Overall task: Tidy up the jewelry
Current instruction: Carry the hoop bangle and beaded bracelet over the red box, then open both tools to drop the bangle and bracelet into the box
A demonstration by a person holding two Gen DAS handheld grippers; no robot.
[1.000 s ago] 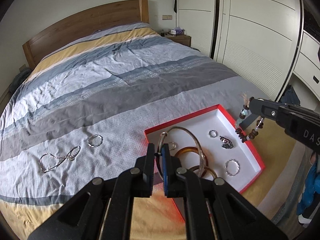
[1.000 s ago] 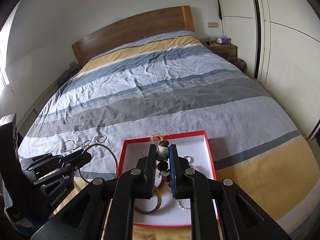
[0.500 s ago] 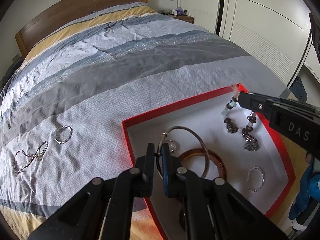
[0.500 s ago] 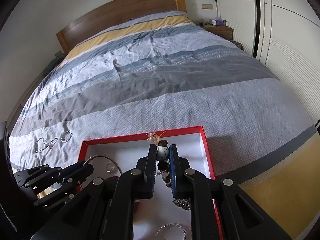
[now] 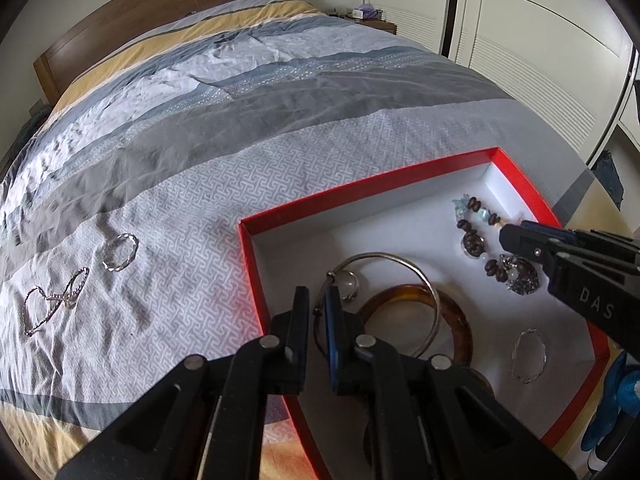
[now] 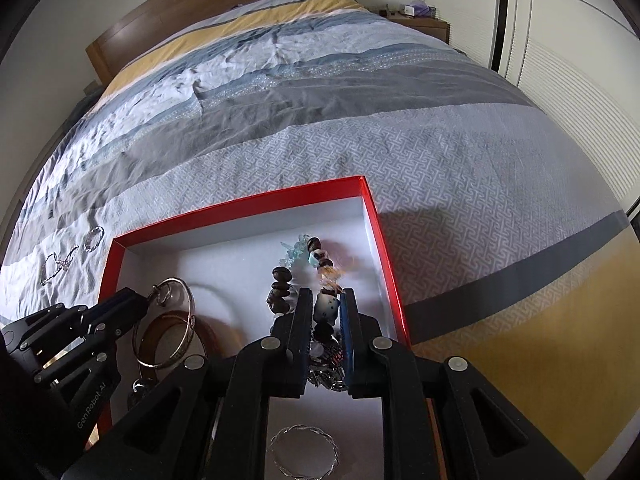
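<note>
A red box [image 5: 360,188] with a white floor lies on the striped bedcover. My left gripper [image 5: 316,300] is low over the box's left part, shut on the rim of a large silver bangle [image 5: 400,258], which rests on an amber bangle [image 5: 456,320]. My right gripper [image 6: 325,304] is down at the box's right side. Its jaws are opening around a bead of the brown and blue beaded bracelet [image 6: 280,280], which lies on the box floor. A small gap shows beside the bead.
Inside the box there are also a twisted silver ring [image 5: 528,356], a silver charm [image 5: 520,276] and a small ring [image 5: 348,280]. On the cover to the left lie a twisted ring [image 5: 119,252] and a silver chain [image 5: 52,300]. Wardrobe doors stand to the right.
Both grippers have come down into the red box. The beaded bracelet, which hung from the right gripper, now lies on the floor, and the right jaws have parted a little.
</note>
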